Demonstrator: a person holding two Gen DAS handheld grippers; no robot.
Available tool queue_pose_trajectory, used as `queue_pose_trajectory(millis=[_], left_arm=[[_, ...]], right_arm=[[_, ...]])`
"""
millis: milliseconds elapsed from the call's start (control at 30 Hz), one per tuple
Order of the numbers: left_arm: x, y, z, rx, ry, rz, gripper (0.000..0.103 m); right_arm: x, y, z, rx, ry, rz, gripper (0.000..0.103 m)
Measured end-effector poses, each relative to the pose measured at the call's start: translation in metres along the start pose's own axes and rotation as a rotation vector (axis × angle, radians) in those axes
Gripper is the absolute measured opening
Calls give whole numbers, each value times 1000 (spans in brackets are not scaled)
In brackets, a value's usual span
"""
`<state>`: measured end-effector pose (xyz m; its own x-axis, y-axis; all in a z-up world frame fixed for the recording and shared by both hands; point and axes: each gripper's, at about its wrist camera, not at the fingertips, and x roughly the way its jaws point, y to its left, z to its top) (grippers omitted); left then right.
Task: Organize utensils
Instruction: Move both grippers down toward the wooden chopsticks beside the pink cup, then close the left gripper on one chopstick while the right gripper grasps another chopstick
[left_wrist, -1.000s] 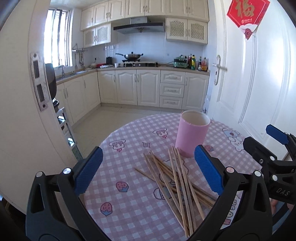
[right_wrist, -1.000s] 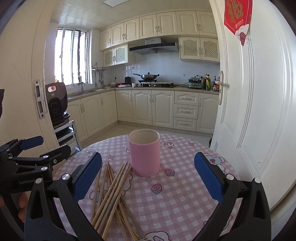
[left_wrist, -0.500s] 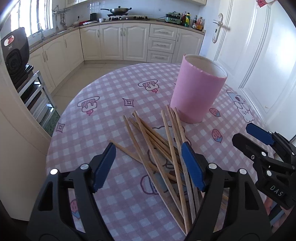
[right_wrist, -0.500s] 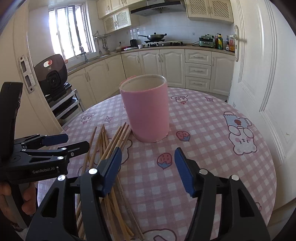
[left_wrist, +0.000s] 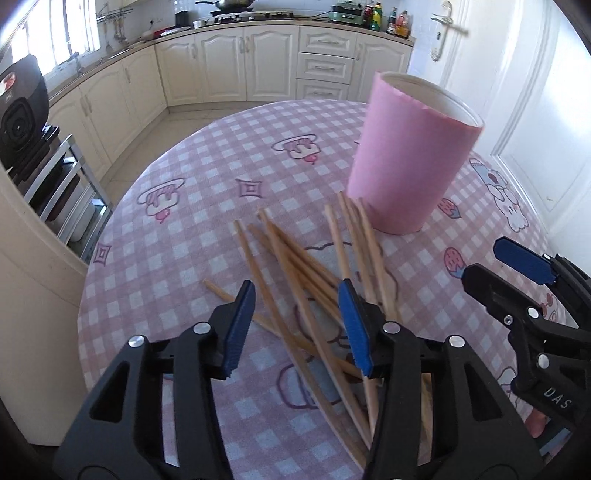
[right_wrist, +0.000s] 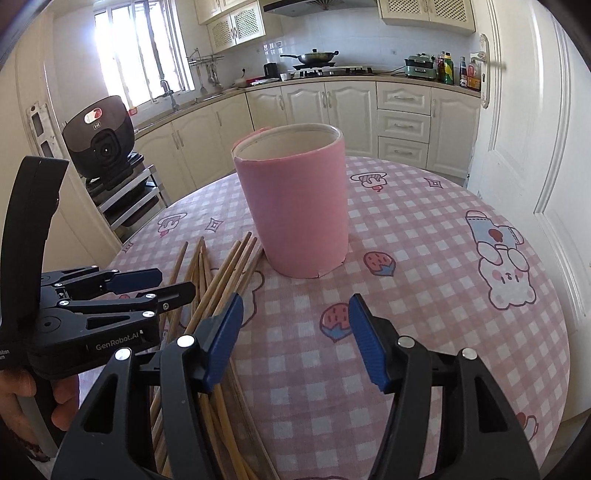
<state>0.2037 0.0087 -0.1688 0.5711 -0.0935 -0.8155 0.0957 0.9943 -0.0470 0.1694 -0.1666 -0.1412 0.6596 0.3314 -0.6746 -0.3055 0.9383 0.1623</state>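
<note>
Wooden chopsticks (left_wrist: 295, 266) lie scattered beside the empty pink cup (left_wrist: 410, 155), so the left claw (left_wrist: 295, 328), its jaws just narrowed but pressing on nothing, straddles a few for pickup, while the right claw (right_wrist: 295, 339) hangs half-open, empty, facing the cup.

left gripper (right_wrist: 146, 284) body, lower left of the right wrist view: "GenRobot.AI" in pale letters
right gripper (left_wrist: 524, 264) body, lower right of the left wrist view: "DAS", the word cut off
black appliance (right_wrist: 99, 134), left of the right wrist view: small silver badge, too small to read
</note>
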Motion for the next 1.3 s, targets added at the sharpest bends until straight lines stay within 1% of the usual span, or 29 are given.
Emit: queue_pose_trajectory(millis=[100,200,267,467,633,700,767,867,967,1000,1033,1067,1100,1133,1167,1200,1233,1300], left_arm=[[-1,23,-1,-76,10,-12,46],[5,36,-1,-116,40,14,43],[7,41,-1,-141,48,-5,43],[13,35,5,-135,52,-2,42],[19,34,14,-140,75,-7,41],[20,31,17,-118,77,1,36],[21,32,19,-122,78,2,31],[23,34,19,-117,80,10,27],[26,34,21,-115,84,9,27],[28,33,21,-113,92,8,26],[31,34,21,-117,99,-5,20],[32,34,22,-120,100,-10,16],[32,33,22,-115,94,5,11],[30,34,21,-116,90,2,9],[29,36,20,-130,88,-22,7],[27,39,18,-152,85,-54,6],[24,43,17,-167,78,-65,6],[16,48,14,-178,55,-64,6]], right_arm=[[2,0,1,-11,5,3,56],[5,3,1,-20,10,4,56],[7,5,2,-20,16,11,56],[10,10,2,-39,28,9,56],[12,12,4,-44,33,3,56],[13,13,4,-46,35,2,56],[14,13,5,-46,32,-2,56],[15,15,7,-50,32,0,56],[18,17,9,-57,34,5,56],[19,18,10,-60,35,6,56],[19,19,10,-64,37,6,57],[20,20,11,-68,39,8,56],[21,21,12,-72,41,12,56],[21,23,11,-76,42,14,56],[22,25,12,-83,46,18,56],[22,27,13,-89,47,23,56],[22,29,13,-98,48,26,56],[22,35,15,-115,48,36,56]])
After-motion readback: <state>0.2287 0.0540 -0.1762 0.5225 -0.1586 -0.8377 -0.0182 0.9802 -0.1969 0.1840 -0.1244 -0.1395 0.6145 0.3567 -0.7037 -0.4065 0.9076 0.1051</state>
